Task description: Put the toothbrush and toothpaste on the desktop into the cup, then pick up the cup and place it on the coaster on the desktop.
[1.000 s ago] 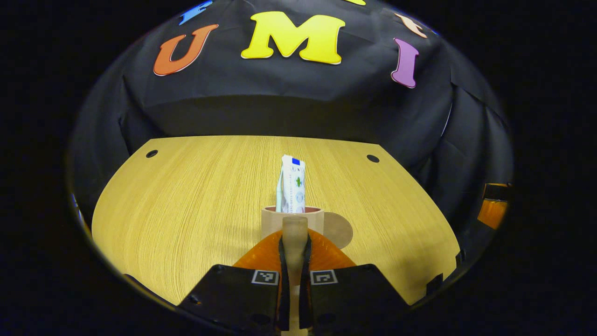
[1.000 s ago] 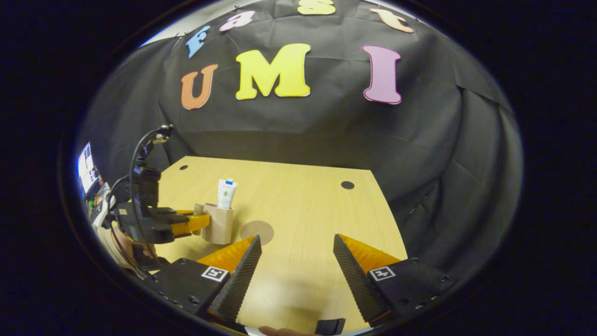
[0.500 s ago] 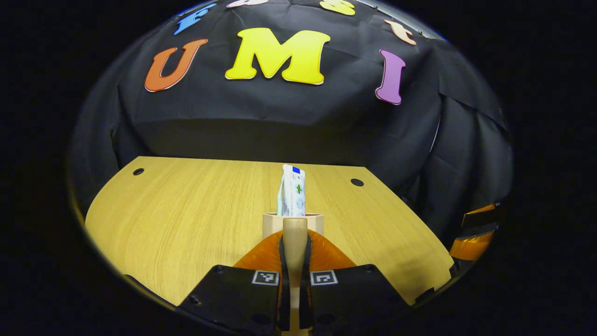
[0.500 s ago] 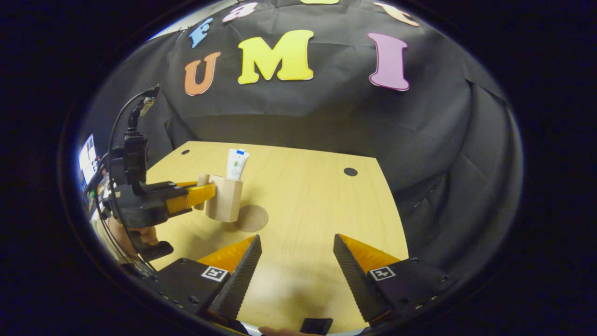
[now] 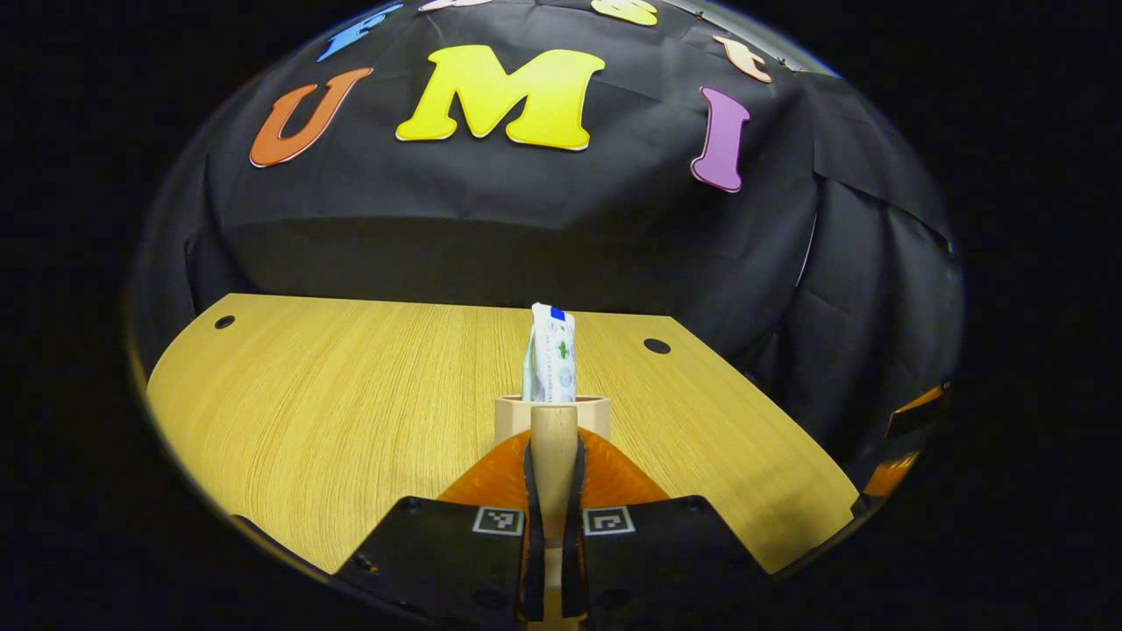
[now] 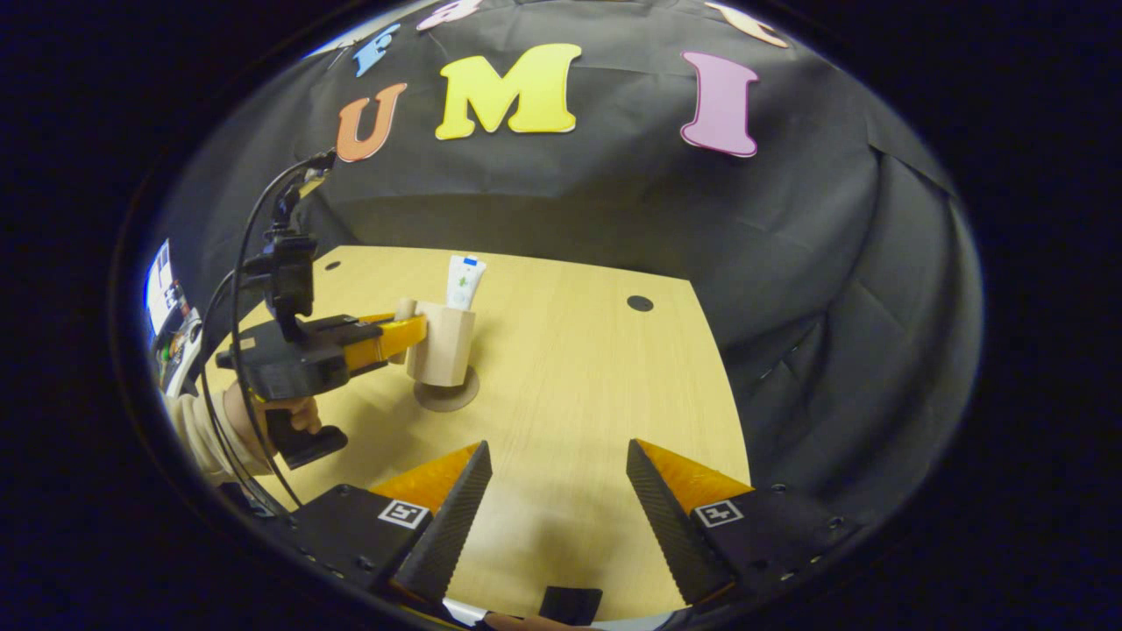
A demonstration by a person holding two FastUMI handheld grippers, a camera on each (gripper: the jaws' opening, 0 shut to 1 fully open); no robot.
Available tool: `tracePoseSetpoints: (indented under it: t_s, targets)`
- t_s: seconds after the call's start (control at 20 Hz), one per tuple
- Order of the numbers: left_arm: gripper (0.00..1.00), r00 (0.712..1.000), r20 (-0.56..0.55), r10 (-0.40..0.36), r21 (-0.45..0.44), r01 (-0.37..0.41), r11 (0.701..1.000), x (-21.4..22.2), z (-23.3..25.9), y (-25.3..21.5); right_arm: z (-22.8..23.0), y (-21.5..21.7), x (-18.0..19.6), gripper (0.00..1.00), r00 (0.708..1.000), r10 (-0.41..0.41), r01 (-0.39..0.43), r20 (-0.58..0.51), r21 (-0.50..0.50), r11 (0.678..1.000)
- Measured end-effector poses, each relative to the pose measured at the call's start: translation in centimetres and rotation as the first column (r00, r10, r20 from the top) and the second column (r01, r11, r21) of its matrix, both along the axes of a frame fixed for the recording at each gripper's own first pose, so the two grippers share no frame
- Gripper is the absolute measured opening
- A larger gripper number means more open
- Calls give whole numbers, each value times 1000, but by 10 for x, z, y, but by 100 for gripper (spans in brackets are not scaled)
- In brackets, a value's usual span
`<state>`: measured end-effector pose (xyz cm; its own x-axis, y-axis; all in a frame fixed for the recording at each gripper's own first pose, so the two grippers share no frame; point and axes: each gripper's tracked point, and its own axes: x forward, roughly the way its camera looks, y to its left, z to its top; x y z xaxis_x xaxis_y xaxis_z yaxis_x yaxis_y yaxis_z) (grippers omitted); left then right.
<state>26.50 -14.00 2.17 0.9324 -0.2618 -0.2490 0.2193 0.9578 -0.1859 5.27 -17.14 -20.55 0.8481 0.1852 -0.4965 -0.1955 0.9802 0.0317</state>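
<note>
Fingers of the left gripper (image 5: 553, 438) are pinched on the cup (image 6: 445, 343) handle; rigid, light, top-heavy with toothpaste (image 6: 462, 282). Right gripper (image 6: 556, 491) fingers are spread, idle.

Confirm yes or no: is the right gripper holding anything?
No: the right gripper stands open over the bare table, with nothing between its fingers.

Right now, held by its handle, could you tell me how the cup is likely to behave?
The cup looks rigid and probably light. Gripped only at its handle by the left gripper, it may swing. The tall toothpaste standing inside could make it somewhat top-heavy.
</note>
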Motion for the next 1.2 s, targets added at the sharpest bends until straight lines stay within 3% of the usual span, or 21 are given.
tracePoseSetpoints:
  t_s: [0.25,0.55,0.65,0.75,0.8,0.85,0.9,0.95,1.0,1.1,1.2]
  targets:
    - [13,999,-53,-14,36,16,999,-25,-21,3,4,15,3,94,1000,5,-5,4,0,1000]
    - [19,993,-111,-29,44,34,998,-22,-33,-1,10,34,1,94,1000,13,-13,5,-8,1000]
    - [26,975,-218,-52,27,59,998,-31,-55,-7,14,40,1,94,1000,9,-9,14,-7,1000]
    - [56,967,-254,-34,31,43,999,-42,-62,-2,19,47,0,94,1000,0,0,21,-2,1000]
    - [44,971,-238,-33,31,41,999,-45,-55,3,22,51,0,94,1000,-3,3,26,1,1000]
    - [59,974,-223,-34,29,42,999,-47,-47,7,25,55,-1,94,999,-6,6,32,2,1000]
    - [51,978,-207,-40,21,45,999,-51,-39,11,28,60,-2,94,999,-7,7,39,4,1000]
    - [55,981,-190,-38,16,42,999,-55,-27,17,31,65,-3,94,999,-8,7,45,9,1000]
    - [67,986,-163,-27,16,30,999,-60,-13,26,36,72,-4,94,999,-10,9,52,16,1000]
    - [80,996,-93,10,33,-7,999,-70,22,51,49,85,-3,94,997,-19,17,74,36,999]
    - [81,999,-19,42,49,-41,998,-82,58,78,66,101,-2,94,994,-26,19,106,61,998]
